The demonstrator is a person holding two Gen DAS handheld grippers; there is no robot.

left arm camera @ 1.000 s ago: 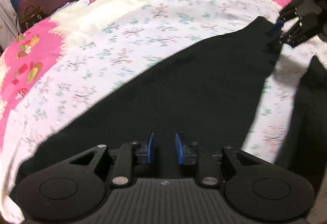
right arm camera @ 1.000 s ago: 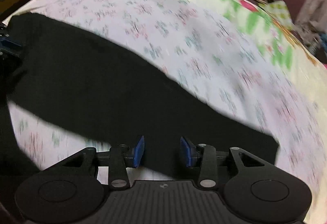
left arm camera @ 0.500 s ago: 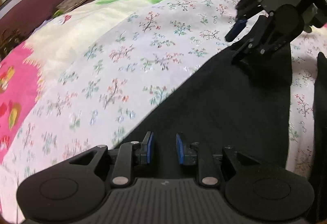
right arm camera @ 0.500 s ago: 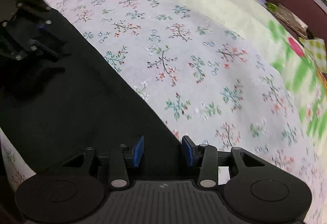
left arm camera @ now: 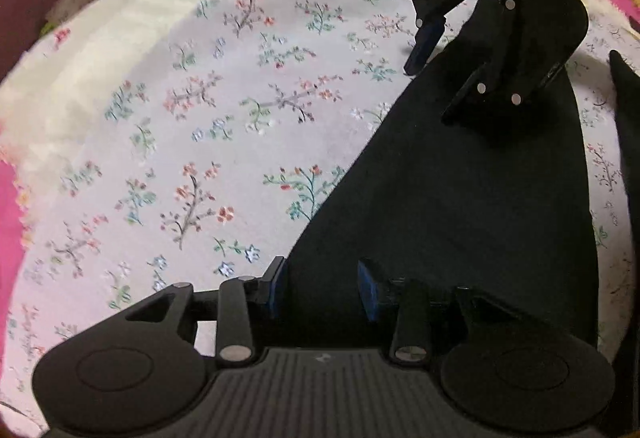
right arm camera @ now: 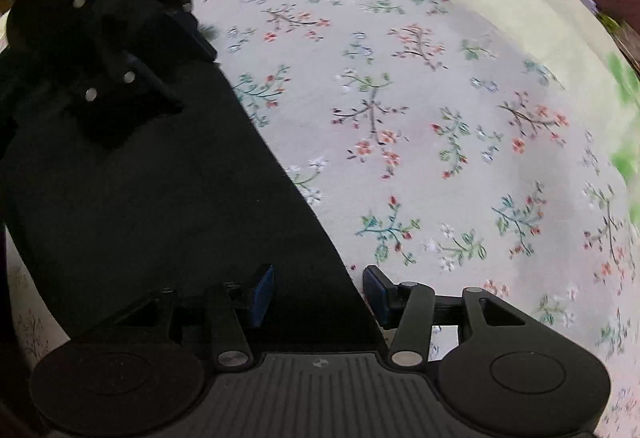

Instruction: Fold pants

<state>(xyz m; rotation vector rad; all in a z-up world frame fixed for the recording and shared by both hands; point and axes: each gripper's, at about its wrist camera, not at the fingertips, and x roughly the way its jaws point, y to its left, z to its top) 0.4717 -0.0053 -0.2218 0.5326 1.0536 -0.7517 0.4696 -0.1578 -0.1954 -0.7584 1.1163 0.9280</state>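
Pants (left arm camera: 460, 206), one black pair, lying flat on the bed over a single floral bedsheet (left arm camera: 192, 142). Two hand-held grippers are on it: the left hand-held gripper (left arm camera: 322, 288) has its blue pads spread with the pants' edge between them, and the right hand-held gripper (right arm camera: 320, 292) is spread the same way over the opposite end of that edge. Both sit low on the pants, close to each other.

Floral bedsheet (left arm camera: 224, 142) with pink and green patches
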